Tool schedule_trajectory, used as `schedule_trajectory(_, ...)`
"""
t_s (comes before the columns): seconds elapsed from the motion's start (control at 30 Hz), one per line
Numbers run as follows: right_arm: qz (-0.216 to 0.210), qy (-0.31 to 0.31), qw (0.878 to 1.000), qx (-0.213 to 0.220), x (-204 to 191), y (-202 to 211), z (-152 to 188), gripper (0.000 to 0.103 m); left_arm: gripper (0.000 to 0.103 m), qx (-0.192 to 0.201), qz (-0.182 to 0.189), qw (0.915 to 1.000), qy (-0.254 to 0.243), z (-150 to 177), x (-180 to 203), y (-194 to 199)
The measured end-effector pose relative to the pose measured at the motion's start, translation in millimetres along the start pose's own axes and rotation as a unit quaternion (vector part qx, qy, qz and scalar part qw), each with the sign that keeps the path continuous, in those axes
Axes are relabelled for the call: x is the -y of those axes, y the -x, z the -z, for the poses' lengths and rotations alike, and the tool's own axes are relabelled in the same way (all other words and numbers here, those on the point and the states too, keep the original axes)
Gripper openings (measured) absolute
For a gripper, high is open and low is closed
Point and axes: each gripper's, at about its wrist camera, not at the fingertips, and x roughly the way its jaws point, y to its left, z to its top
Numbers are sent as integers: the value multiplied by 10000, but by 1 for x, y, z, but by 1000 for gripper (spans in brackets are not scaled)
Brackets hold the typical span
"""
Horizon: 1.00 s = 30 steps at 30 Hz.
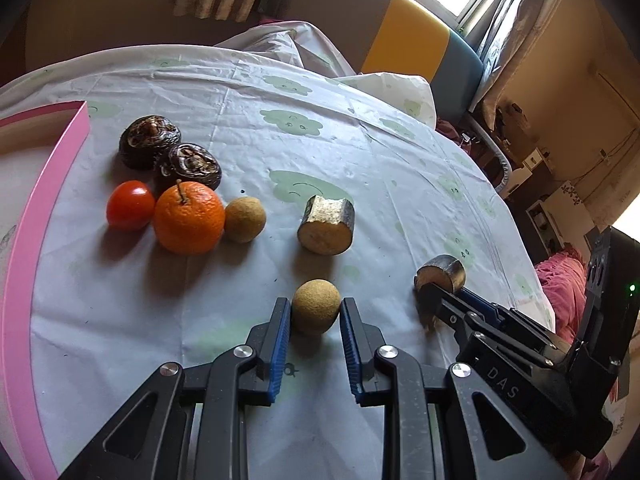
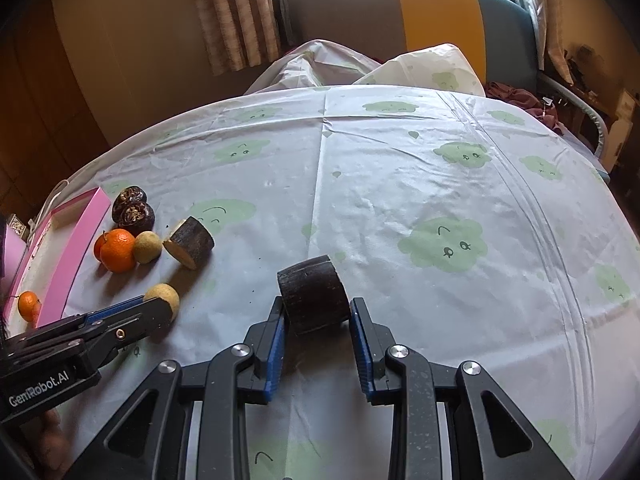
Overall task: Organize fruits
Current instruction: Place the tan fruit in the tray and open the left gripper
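My left gripper (image 1: 315, 309) is shut on a round tan fruit (image 1: 316, 300) that rests on the tablecloth, one blue pad against each side. The right gripper (image 2: 318, 307) is shut on a dark cane chunk (image 2: 312, 294) with a pale cut face, also on the cloth. Each wrist view shows the other gripper: the right gripper (image 1: 430, 300) with its cane chunk (image 1: 442, 272), and the left gripper (image 2: 160, 309) with the tan fruit (image 2: 164, 294). Further left lie an orange (image 1: 189, 218), a red tomato (image 1: 130, 205), two dark brown fruits (image 1: 150, 142), a second tan fruit (image 1: 245, 219) and another cane piece (image 1: 326, 226).
A shallow pink box (image 1: 48, 184) lies along the left edge of the table, with a small orange (image 2: 29, 305) inside it. A pale tablecloth (image 2: 440, 184) with green cloud prints covers the round table. A sofa (image 2: 436, 16) and curtains stand behind the table.
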Motion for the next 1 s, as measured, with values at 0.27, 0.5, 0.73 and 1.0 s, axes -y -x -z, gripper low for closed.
schedule_trajectory(0.27,35,96,9999,-18,-11,3,6,31,25,88,-209,9997,-40,9,-11,14)
schedule_trajectory(0.5,119,171,9998,-27,-16,4,9,30,25,210,-366,9990,-151,16,-16,30)
schedule_trajectory(0.73,181,174,9997,-22,-20,4,10,30,25,472,-551,9971,-235,18,-23,56)
schedule_trajectory(1.0,242,257,9994,-34,-29,3,11,30,25,1079,-1003,9891,28,3,-61,106)
